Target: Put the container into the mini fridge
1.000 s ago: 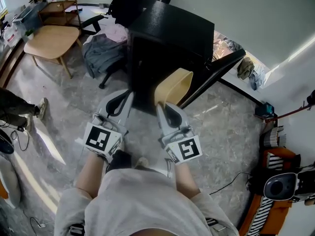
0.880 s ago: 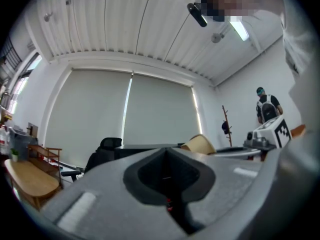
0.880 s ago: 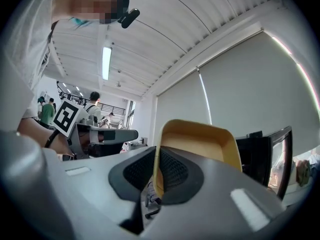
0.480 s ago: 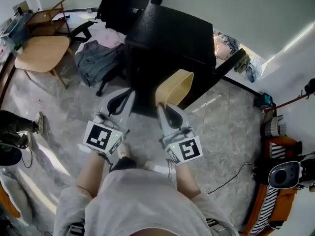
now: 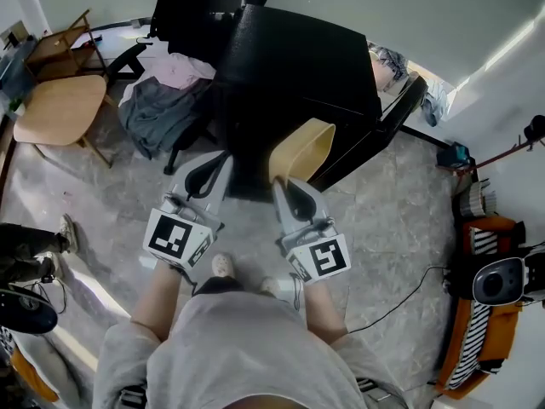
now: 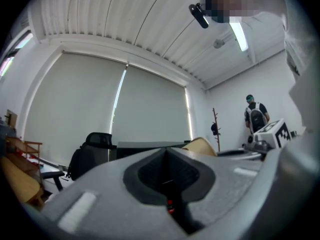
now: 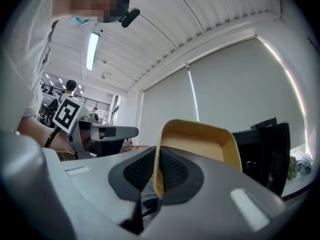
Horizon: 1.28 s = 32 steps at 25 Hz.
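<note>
A tan open container (image 5: 302,149) sticks up from my right gripper (image 5: 287,183), whose jaws are shut on its rim. In the right gripper view the container (image 7: 199,145) stands edge-on between the pads, its hollow facing right. The black mini fridge (image 5: 294,66) is just ahead of both grippers, its door (image 5: 375,140) swung open to the right. The fridge's dark front (image 7: 267,151) shows at the right of the right gripper view. My left gripper (image 5: 213,175) is held beside the right one, jaws closed together on nothing (image 6: 167,171).
A black office chair (image 5: 192,7) with clothes (image 5: 162,109) heaped on it stands left of the fridge. A wooden chair (image 5: 51,109) is farther left. A person's feet (image 5: 34,254) are at the left edge, a cable (image 5: 400,296) and orange gear (image 5: 485,313) at the right.
The whole view has slid toward the fridge, which now looms larger. Both grippers keep their pose and the right one still holds the container.
</note>
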Motion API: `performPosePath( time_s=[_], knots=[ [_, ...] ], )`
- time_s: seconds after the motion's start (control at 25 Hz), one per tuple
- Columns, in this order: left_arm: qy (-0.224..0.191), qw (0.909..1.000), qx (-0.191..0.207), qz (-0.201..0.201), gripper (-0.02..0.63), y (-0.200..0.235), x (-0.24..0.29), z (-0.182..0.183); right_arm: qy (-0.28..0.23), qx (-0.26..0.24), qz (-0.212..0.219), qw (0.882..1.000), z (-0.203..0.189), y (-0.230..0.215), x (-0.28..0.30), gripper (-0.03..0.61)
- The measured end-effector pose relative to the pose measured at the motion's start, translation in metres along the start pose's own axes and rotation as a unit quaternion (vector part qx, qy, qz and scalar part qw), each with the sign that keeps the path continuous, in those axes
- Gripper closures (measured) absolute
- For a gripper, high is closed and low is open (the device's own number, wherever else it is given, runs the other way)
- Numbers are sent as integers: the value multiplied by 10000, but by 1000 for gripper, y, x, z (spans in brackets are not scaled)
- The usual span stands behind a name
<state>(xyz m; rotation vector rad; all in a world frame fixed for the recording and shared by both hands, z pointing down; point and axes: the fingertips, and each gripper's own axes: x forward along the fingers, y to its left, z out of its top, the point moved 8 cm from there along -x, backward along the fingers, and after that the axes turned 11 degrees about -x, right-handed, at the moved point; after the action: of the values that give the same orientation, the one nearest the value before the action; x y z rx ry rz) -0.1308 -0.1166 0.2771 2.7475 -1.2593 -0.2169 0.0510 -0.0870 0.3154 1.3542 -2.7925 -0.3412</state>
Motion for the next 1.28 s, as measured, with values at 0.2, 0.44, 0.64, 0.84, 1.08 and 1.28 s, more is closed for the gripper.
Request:
performPosePath(
  time_s=[0.2, 0.44, 0.64, 0.84, 1.08, 1.28],
  knots=[
    [86, 9998, -49, -187, 612, 27, 9, -2, 80, 25, -155, 9998, -7, 5, 23, 560],
    [145, 9988, -125, -444, 612, 50, 18, -8, 280, 39, -267, 9992, -18, 10, 41, 560],
    [233, 9977, -179, -604, 612, 67, 24, -17, 565, -18, -243, 9981, -32, 9, 53, 560],
    [373, 9965, -317, -679, 612, 80, 31, -30, 821, 15, -216, 9964, -47, 10, 63, 560],
    [512, 9949, -446, -742, 612, 89, 38, -49, 1200, -51, -7, 9928, -73, 15, 68, 560],
    [629, 9940, -506, -735, 612, 93, 43, -64, 1396, 23, 77, 9902, -92, 15, 71, 560]
  ],
)
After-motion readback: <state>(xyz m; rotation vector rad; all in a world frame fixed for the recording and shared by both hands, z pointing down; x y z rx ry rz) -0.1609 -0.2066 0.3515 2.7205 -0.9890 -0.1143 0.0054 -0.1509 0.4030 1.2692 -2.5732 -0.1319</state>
